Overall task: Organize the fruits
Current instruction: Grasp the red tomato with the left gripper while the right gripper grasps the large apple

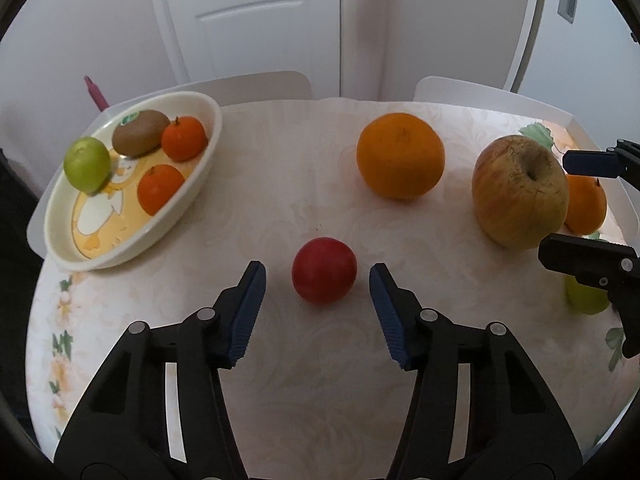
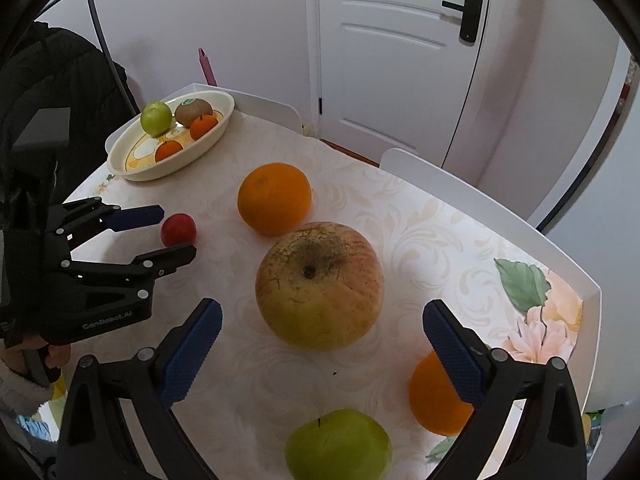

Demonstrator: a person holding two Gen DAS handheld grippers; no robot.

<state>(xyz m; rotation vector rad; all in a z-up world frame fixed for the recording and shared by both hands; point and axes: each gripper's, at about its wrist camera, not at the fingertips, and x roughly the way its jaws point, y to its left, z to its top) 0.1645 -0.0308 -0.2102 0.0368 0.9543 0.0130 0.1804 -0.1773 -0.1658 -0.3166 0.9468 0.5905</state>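
A small red fruit (image 1: 324, 270) lies on the table between the open fingers of my left gripper (image 1: 317, 274), untouched; it also shows in the right wrist view (image 2: 178, 229) with the left gripper (image 2: 176, 232) around it. A cream oval dish (image 1: 56, 248) at the far left holds a green fruit (image 1: 87, 165), a kiwi (image 1: 140, 133) and two tangerines (image 1: 184, 138). A big orange (image 1: 400, 156) and a large yellow-red apple (image 2: 319, 285) sit mid-table. My right gripper (image 2: 322, 334) is open around the near side of the apple, empty.
A small orange (image 2: 434, 398) lies under the right finger, and a green apple (image 2: 338, 446) lies at the near edge. White chair backs (image 1: 256, 84) stand behind the table. A white door (image 2: 400, 60) is beyond. The table's edge is close on the right.
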